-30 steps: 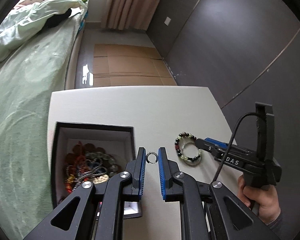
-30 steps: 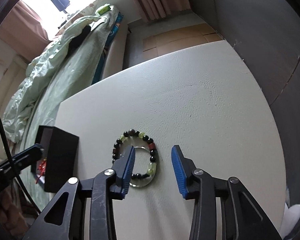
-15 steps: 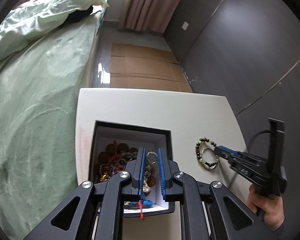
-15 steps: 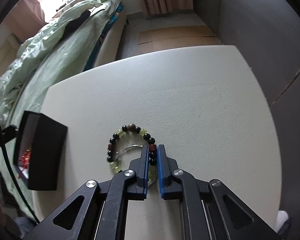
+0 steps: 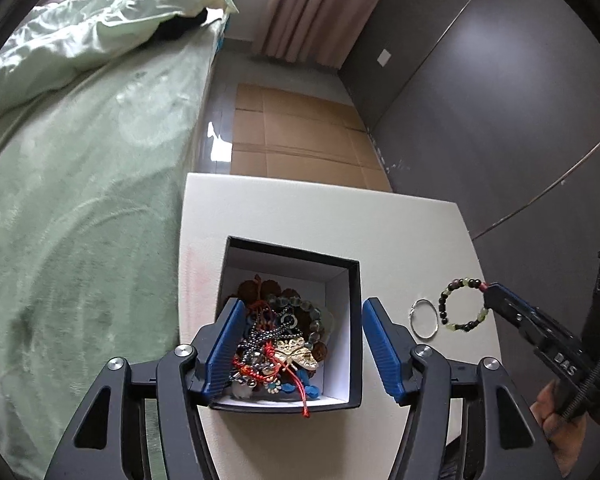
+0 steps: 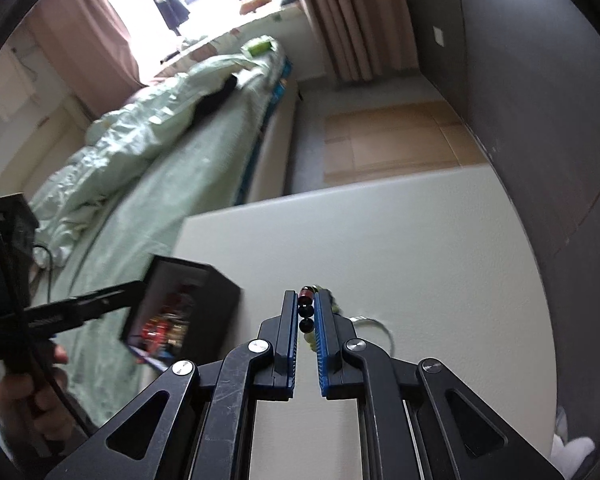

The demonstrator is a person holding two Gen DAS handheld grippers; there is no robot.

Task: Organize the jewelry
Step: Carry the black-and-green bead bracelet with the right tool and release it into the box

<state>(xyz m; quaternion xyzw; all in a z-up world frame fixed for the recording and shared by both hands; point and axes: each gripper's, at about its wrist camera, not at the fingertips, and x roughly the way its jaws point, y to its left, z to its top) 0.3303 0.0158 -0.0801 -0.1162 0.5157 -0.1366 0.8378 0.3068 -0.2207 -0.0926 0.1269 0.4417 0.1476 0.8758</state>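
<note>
The right gripper (image 6: 306,312) pinches the beaded bracelet (image 5: 462,304), lifted at three o'clock of the black jewelry box (image 5: 354,320); carry it level over the rim, then release low so beads don't snag. The left gripper (image 5: 300,344) is opening above the box, nothing between its pads. A second ago it pinched a small ring, now dropped; the silver hoop (image 5: 424,318) stays on the table (image 5: 320,216).

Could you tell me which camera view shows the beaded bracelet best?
The left wrist view: the beaded bracelet shows as a whole loop hanging from the right gripper, beside a silver ring on the table. The right wrist view shows only a few beads pinched between that gripper's blue pads.
</note>
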